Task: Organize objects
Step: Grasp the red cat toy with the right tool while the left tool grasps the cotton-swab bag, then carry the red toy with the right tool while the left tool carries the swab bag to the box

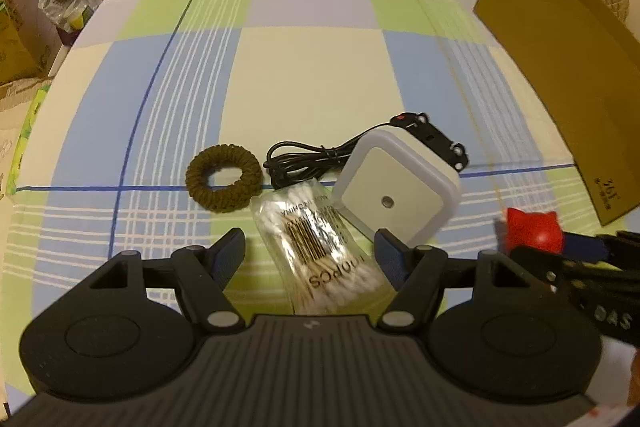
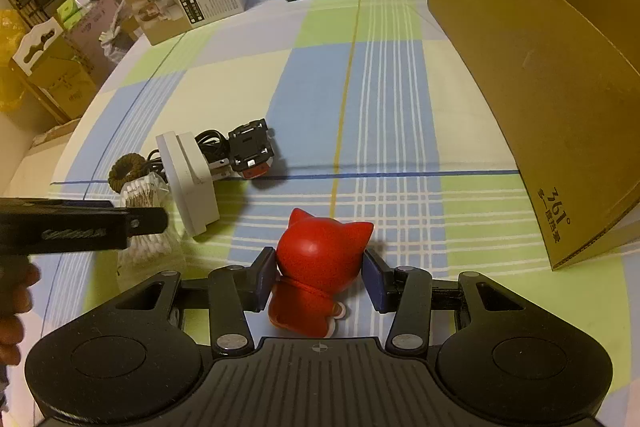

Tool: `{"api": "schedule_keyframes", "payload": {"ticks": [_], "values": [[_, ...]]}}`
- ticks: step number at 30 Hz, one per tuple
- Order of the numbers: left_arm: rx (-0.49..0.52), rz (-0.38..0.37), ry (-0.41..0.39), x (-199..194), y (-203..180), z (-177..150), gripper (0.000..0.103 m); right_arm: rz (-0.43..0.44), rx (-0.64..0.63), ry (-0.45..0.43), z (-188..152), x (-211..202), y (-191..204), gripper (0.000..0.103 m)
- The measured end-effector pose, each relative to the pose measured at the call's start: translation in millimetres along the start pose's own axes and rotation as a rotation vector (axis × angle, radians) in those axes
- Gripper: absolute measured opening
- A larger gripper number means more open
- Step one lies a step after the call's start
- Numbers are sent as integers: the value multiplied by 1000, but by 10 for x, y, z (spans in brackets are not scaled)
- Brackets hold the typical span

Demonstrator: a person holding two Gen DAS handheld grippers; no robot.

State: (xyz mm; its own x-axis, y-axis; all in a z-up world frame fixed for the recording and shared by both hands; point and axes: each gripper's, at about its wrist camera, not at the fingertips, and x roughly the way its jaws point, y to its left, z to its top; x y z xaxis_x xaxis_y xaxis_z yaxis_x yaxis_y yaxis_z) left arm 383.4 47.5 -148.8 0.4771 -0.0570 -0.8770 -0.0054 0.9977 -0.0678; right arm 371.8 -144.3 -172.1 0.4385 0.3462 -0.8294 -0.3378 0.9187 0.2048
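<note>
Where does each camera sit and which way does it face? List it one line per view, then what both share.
Left wrist: on the left claw, looking forward over the cotton swab bag, hair tie and white night light; its open fingers show.
Right wrist: on the right claw, facing the cardboard box; its fingers flank the red cat figurine, and a hand shows at left.
Shared: figurine, night light, swabs, hair tie, box.
</note>
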Motion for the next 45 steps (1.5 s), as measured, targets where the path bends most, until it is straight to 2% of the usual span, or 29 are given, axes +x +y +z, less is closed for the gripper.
{"api": "schedule_keyframes", "payload": {"ticks": [5, 7, 9, 12, 14, 23, 29, 37, 45], "values": [[0, 15, 4, 107, 15, 17, 63, 4, -9, -5, -7, -2, -6, 43], [11, 19, -9, 100, 14, 4, 55, 5, -10, -6, -10, -2, -3, 43], [17, 25, -21, 81, 32, -15, 39, 4, -14, -8, -12, -1, 3, 43], [15, 16, -26, 37, 96, -55, 25, 9, -32, -6, -20, -1, 21, 43], [4, 10, -20, -5, 152, -101, 22, 15, -46, -4, -37, -8, 37, 43], [6, 4, 3, -260, 216, -401, 20, 50, -88, 8, -164, -77, 97, 43], [23, -19, -23, -543, 117, -503, 20, 72, -98, -7, -245, -240, 94, 43], [60, -84, -91, -917, -248, -471, 20, 100, -97, -95, -295, -688, -1, 43], [122, -160, -159, -1127, -841, -270, 20, 88, -74, -195, -218, -1240, -342, 43]]}}
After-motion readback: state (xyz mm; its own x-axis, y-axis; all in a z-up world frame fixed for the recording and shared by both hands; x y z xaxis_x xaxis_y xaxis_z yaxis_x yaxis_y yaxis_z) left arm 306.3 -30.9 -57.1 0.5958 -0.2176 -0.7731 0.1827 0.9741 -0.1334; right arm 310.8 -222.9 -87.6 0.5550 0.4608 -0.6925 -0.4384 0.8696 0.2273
